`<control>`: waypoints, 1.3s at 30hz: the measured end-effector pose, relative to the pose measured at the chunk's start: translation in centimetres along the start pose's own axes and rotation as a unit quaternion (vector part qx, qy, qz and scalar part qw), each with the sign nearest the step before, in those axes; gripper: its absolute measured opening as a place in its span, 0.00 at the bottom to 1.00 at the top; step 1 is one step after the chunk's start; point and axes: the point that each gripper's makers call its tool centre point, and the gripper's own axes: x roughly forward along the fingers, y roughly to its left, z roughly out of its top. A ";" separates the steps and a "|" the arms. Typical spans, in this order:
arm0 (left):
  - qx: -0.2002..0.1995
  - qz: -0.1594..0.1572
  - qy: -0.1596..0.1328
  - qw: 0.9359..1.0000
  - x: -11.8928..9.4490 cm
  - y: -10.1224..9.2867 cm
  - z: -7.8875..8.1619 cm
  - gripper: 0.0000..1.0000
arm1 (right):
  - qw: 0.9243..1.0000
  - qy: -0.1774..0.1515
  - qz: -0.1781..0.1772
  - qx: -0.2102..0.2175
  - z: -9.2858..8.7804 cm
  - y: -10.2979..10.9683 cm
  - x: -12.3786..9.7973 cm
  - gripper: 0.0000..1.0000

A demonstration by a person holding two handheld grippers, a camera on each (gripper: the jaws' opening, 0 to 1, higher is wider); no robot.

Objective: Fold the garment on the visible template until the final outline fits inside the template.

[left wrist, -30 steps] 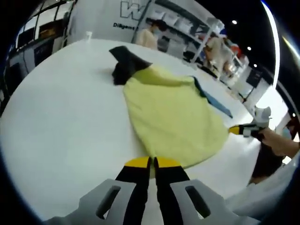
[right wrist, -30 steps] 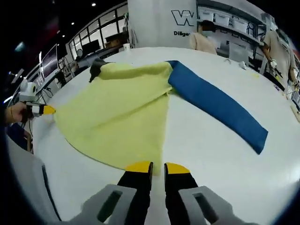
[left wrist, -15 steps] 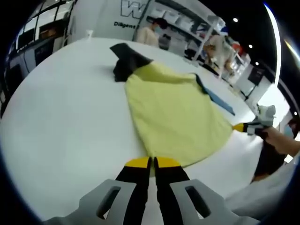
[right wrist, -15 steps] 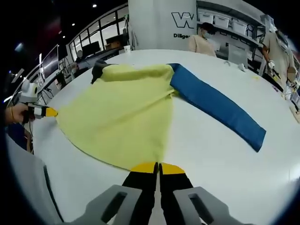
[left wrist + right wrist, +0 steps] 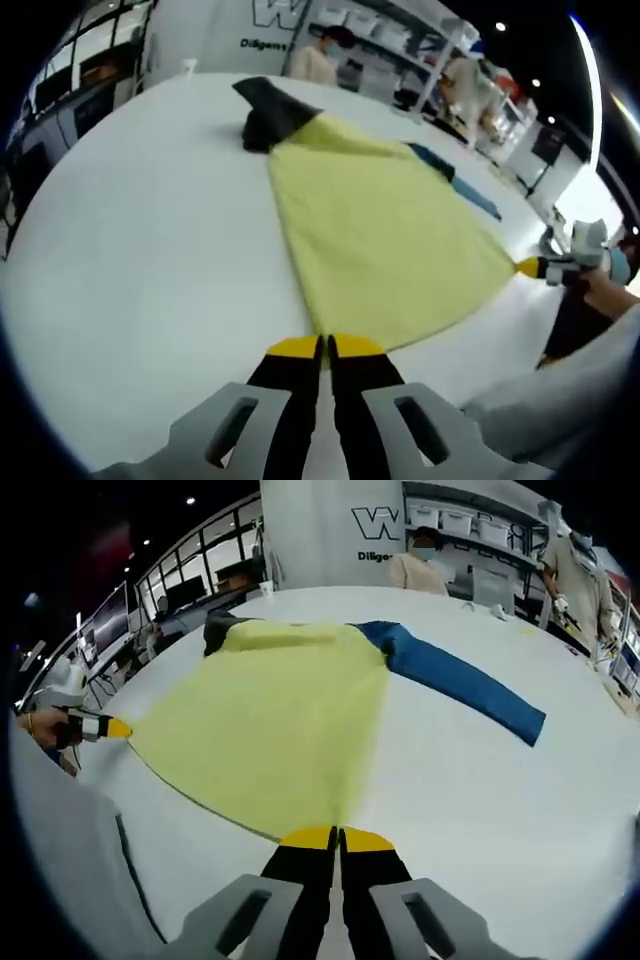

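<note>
A yellow garment (image 5: 375, 230) with a black part (image 5: 266, 108) at its far end and a blue sleeve (image 5: 462, 683) lies spread on a white table (image 5: 130, 260). My left gripper (image 5: 323, 349) is shut on one corner of the yellow hem. My right gripper (image 5: 336, 839) is shut on the other hem corner. The yellow garment (image 5: 270, 715) is stretched taut between them. In the left gripper view the right gripper (image 5: 532, 267) shows at the garment's right corner. In the right gripper view the left gripper (image 5: 112, 728) shows at the left corner. I see no template outline.
The table's front edge runs close to both grippers, with a person's light sleeve (image 5: 70, 870) beside it. People (image 5: 415, 565) stand beyond the far edge near shelves. A small white cup (image 5: 189, 68) sits at the far rim.
The right gripper has shut on the hem corner. Both hem corners have been drawn apart and toward me, stretching the yellow cloth flatter; the blue sleeve slid with it.
</note>
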 end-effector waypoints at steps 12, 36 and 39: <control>0.022 -0.018 0.040 0.999 -1.7 -1.1 -4.2 0.00 | 0.999 0.041 -0.004 0.028 -4.9 1.2 -2.8 0.00; 0.054 -0.022 0.032 0.998 -3.2 -2.1 -4.8 0.02 | 0.998 0.031 0.001 0.060 -4.6 0.5 -3.6 0.00; 0.045 -0.012 0.010 0.999 -3.4 -1.6 -3.4 0.05 | 0.998 0.024 -0.002 0.061 -4.0 0.1 -3.8 0.00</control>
